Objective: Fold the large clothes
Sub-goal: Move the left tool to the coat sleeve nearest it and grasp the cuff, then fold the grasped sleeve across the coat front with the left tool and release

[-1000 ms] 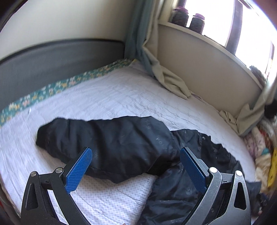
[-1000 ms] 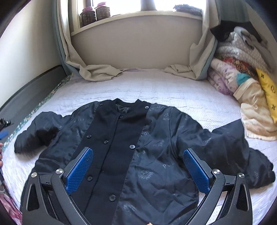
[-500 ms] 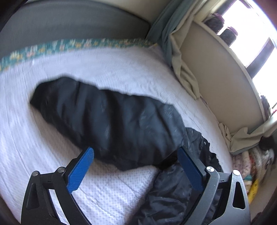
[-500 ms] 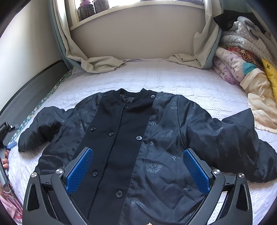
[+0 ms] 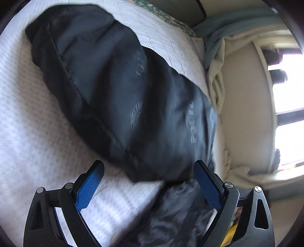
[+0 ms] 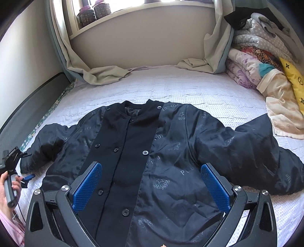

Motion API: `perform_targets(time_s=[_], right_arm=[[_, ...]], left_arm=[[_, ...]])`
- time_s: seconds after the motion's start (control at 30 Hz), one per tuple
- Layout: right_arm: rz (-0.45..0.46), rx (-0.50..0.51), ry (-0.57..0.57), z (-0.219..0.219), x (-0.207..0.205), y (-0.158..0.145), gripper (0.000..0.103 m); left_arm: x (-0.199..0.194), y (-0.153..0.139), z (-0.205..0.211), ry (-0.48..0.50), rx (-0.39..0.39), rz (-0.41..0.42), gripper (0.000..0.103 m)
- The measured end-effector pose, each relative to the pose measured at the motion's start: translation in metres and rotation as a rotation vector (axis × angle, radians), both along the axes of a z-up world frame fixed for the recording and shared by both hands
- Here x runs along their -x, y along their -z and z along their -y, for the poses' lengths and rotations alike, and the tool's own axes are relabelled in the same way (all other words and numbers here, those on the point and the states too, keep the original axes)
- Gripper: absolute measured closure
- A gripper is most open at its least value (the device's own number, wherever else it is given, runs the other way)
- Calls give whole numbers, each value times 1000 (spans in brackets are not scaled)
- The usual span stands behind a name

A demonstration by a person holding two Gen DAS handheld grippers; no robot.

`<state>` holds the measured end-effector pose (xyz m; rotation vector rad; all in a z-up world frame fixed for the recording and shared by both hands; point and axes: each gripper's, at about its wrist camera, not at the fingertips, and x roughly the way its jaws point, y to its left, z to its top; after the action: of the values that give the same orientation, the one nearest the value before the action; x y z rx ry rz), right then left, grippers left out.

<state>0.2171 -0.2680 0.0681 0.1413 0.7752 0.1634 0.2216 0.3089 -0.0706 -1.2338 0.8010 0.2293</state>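
A black button-front jacket (image 6: 171, 152) lies face up and spread out on the white bed cover (image 6: 190, 91), both sleeves out to the sides. My right gripper (image 6: 150, 165) hovers open over the jacket's lower front, nothing between its blue pads. In the left wrist view the jacket's left sleeve (image 5: 123, 95) fills the frame, lying on the bed cover (image 5: 28, 123). My left gripper (image 5: 148, 171) is open, low and close to the sleeve, whose lower edge runs between the jaws; the pads do not press on it. The right wrist view shows the left gripper (image 6: 11, 157) in a hand (image 6: 7, 191) by the sleeve's cuff.
A pile of folded bedding (image 6: 256, 62) and a yellow cushion (image 6: 292, 79) line the bed's right side. Curtain ends (image 6: 106, 74) drape onto the far edge under a window sill with jars (image 6: 95, 11). A dark padded panel (image 6: 28, 102) borders the left side.
The left gripper has rolled and come down close to the left sleeve, which now looks much larger. The right gripper has hardly moved. The hand with the left gripper shows more at the right view's edge.
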Motion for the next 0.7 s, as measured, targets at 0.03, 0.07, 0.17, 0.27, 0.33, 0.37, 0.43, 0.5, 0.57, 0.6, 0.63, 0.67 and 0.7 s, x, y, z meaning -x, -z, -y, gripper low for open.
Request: perform_targets(time_s=[0.03, 0.07, 0.17, 0.27, 0.33, 0.37, 0.43, 0.5, 0.57, 0.6, 0.63, 0.67, 0.7], right_arm=[[0, -1, -1, 0, 0, 0, 0], [2, 0, -2, 0, 0, 0, 0], [6, 7, -2, -1, 1, -2, 0], [5, 14, -8, -3, 0, -3, 0], [0, 19, -16, -4, 0, -2, 0], [-2, 24, -19, -6, -1, -1, 0], [-8, 32, -22, -8, -3, 1, 0], [-14, 34, -23, -9, -4, 3, 0], [-15, 38, -20, -10, -6, 3, 0], [-14, 39, -20, -10, -6, 3, 0], [-12, 40, -19, -10, -6, 3, 0], [-10, 42, -18, -9, -6, 3, 0], [-8, 46, -15, -9, -7, 2, 0]], left_arm=[[-3, 8, -5, -19, 47, 13, 7], [-4, 13, -9, -38, 78, 20, 9], [-2, 33, -24, -129, 166, 44, 13], [-1, 35, -31, -160, 156, 70, 30], [-1, 29, -34, -154, 122, 86, 43], [-2, 26, -33, -153, 102, 95, 52], [-2, 10, -33, -142, 27, 113, 65], [-5, -8, -27, -129, -60, 130, 74], [-5, -24, -17, -107, -135, 145, 77], [-6, -34, -10, -90, -181, 155, 78], [-9, -45, 0, -71, -234, 161, 78], [-11, -51, 7, -55, -276, 167, 78], [-13, -62, 19, -28, -340, 174, 78]])
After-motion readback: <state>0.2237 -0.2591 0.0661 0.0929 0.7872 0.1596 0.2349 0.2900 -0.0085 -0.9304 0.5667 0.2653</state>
